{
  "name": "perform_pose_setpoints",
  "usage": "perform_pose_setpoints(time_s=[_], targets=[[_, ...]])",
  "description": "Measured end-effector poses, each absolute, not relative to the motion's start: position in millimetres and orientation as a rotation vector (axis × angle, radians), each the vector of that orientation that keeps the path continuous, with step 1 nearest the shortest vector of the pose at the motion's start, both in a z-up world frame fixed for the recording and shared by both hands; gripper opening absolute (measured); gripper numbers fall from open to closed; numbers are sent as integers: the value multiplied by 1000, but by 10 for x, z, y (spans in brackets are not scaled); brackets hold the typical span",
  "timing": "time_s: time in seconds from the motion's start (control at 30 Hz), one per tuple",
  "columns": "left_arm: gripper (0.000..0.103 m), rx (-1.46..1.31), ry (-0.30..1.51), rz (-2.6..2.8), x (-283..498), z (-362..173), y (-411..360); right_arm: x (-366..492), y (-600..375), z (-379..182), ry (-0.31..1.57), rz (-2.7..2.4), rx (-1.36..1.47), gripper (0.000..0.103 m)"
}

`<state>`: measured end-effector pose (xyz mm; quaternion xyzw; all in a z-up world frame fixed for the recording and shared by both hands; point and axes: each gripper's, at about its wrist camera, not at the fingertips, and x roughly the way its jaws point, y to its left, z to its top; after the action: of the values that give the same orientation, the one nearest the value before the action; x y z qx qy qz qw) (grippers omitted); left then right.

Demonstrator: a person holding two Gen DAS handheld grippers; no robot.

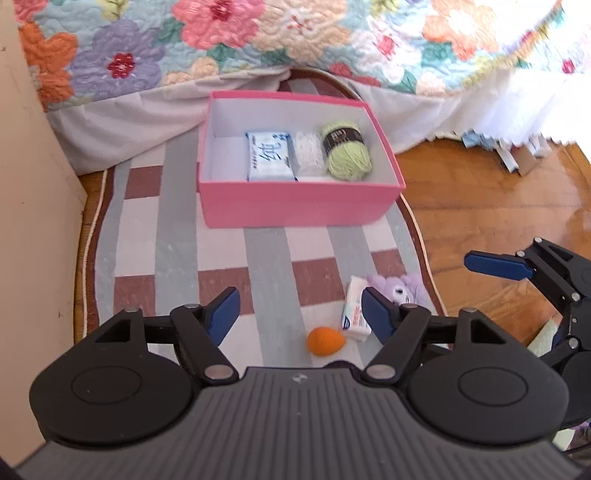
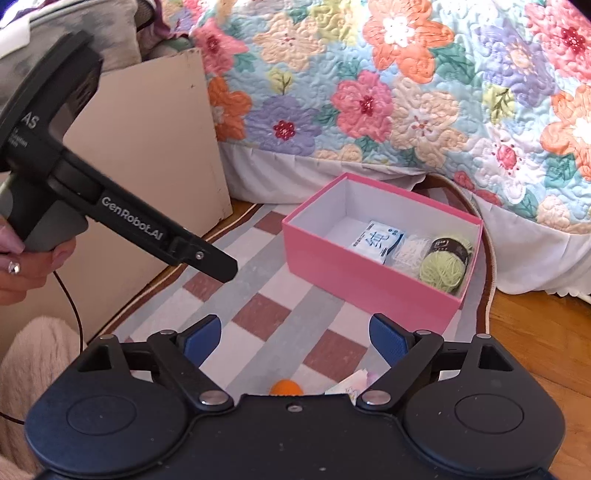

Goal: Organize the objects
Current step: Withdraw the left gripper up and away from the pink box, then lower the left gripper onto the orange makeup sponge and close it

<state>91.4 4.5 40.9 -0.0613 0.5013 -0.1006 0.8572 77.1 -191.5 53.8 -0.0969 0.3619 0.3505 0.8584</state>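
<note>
pink cardboard box (image 1: 299,206) open on the checked rug (image 1: 177,251) at the foot of the floral-quilted bed (image 1: 258,33), already holding a blue-and-white tissue pack (image 1: 270,157), a small white netted bundle (image 1: 309,154) and a ball of green yarn (image 1: 346,152), side by side toward the box's right end. still out on the rug near its right edge: an orange egg-shaped sponge (image 1: 325,341), a small white packet (image 1: 356,312) just beside it, and a purple plush toy (image 1: 397,288) touching the packet's far side.

left claw (image 1: 301,314) spread wide and holding nothing, poised above the sponge and packet. right claw (image 2: 295,338) likewise wide apart and bare, over the same cluster.

likely handling, judged from looks: sponge light, soft and springy, apt to roll or squirt out of a hard pinch, best taken across its fat middle. packet light, slightly crushable, slick in its wrapper, best gripped across the narrow sides. plush soft and forgiving, graspable anywhere on the body.

left wrist view: all three loose items in full, the box interior from straight in front, and the right claw's blue fingers (image 1: 498,264) at the frame's right over bare wooden floor (image 1: 480,206).

right wrist view: only the sponge's top (image 2: 285,388) and a corner of the packet (image 2: 349,386) behind the claw body, no clear plush; but also the left claw's handle in a hand (image 2: 26,258) and a beige cabinet side (image 2: 147,147) by the rug's left edge.
</note>
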Motion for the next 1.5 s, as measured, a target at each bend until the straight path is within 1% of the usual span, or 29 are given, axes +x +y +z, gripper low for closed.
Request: perform_pose_setpoints(time_s=[0.2, 0.23, 0.33, 0.5, 0.63, 0.67, 0.8, 0.9, 0.97, 1.03, 1.17, 1.5], targets=[[74, -107, 1062, -228, 823, 183, -42, 599, -1883, 262, 735, 725, -244, 90], [76, -101, 1055, -224, 812, 148, -48, 572, -1866, 217, 724, 734, -262, 90], [76, -57, 1011, -235, 777, 67, -85, 502, -1844, 57, 685, 790, -298, 90], [76, -69, 995, -243, 762, -73, -90, 527, -1852, -138, 660, 822, -263, 90], [79, -56, 980, -232, 745, -157, -110, 487, -1896, -218, 614, 794, -269, 90], [80, -53, 984, -234, 749, -182, -115, 485, -1891, -234, 620, 795, -283, 90], [87, -65, 983, -239, 752, -289, -129, 518, -1859, -319, 658, 755, -318, 91], [92, -64, 951, -238, 735, -330, -124, 621, -1928, -355, 690, 736, -242, 91], [93, -77, 934, -239, 735, -343, -108, 680, -2032, -347, 685, 715, -163, 92], [95, -108, 922, -245, 741, -361, -86, 718, -2079, -345, 701, 691, -143, 92], [96, -147, 913, -259, 761, -422, -80, 692, -2007, -395, 714, 707, -193, 92], [96, -192, 1023, -244, 880, -796, -91, 608, -1765, -692, 787, 735, -224, 92]])
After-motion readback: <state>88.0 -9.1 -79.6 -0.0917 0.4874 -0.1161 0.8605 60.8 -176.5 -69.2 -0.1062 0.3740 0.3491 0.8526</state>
